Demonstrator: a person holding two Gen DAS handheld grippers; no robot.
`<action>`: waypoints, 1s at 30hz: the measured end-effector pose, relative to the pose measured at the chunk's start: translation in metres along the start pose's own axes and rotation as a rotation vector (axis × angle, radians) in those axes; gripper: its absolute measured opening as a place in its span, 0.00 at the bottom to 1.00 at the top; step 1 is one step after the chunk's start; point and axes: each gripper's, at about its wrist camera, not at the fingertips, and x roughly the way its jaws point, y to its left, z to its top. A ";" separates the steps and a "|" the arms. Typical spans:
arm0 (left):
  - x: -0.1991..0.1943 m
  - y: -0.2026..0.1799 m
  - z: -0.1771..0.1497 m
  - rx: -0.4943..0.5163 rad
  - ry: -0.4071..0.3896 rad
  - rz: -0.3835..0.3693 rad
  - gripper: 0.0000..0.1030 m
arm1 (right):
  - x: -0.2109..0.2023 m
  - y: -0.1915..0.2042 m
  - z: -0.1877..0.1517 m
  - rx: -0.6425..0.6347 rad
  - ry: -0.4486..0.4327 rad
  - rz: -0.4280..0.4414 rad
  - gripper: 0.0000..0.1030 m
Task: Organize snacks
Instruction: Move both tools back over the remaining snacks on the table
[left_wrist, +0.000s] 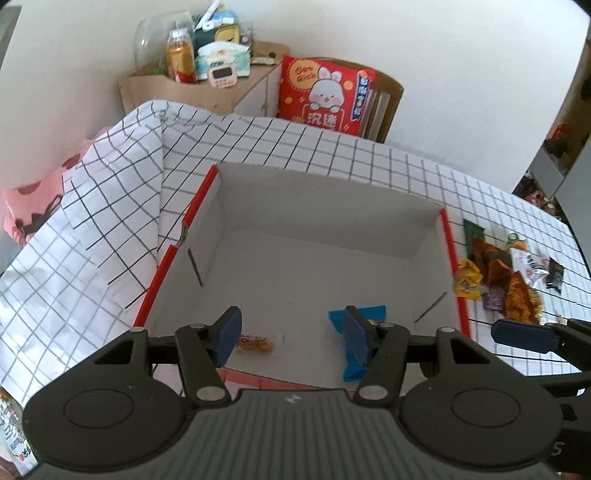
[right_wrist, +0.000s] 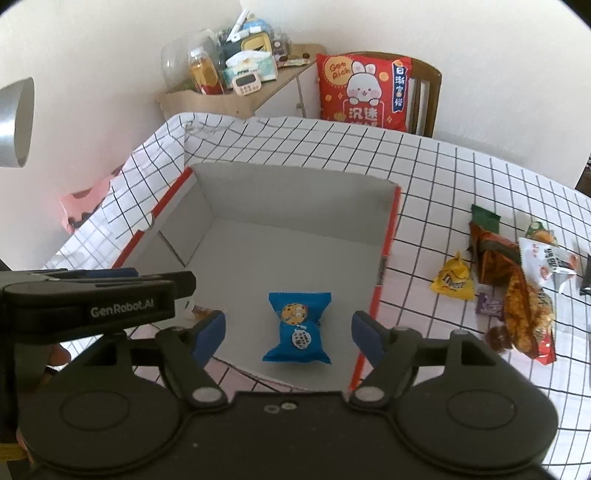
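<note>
A white cardboard box (left_wrist: 325, 206) with red edges stands open on the checked tablecloth. On its floor lie a blue cookie packet (right_wrist: 297, 326) and a small yellow wrapped snack (left_wrist: 255, 343). My left gripper (left_wrist: 291, 332) hangs open above the box's near side with nothing between its pads. One of its fingers hides part of the blue packet (left_wrist: 369, 314). My right gripper (right_wrist: 289, 332) is open too, high over the blue packet and not touching it. To the right of the box (right_wrist: 388, 251) lies a pile of loose snacks (right_wrist: 517, 288), among them a yellow candy bag (right_wrist: 453, 281).
A chair with a red rabbit cushion (right_wrist: 364, 90) stands behind the table. A wooden shelf (right_wrist: 207, 99) holds bottles, tissues and a timer. The tablecloth (left_wrist: 110, 206) bunches up left of the box. A silver tube (right_wrist: 14, 122) juts in at far left.
</note>
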 end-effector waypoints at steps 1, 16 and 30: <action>-0.004 -0.003 -0.001 0.004 -0.007 -0.006 0.58 | -0.004 -0.002 -0.001 0.002 -0.006 0.002 0.77; -0.037 -0.067 -0.017 0.096 -0.074 -0.080 0.64 | -0.074 -0.061 -0.028 0.087 -0.156 0.011 0.91; -0.033 -0.155 -0.034 0.172 -0.097 -0.202 0.72 | -0.118 -0.159 -0.063 0.174 -0.257 -0.096 0.99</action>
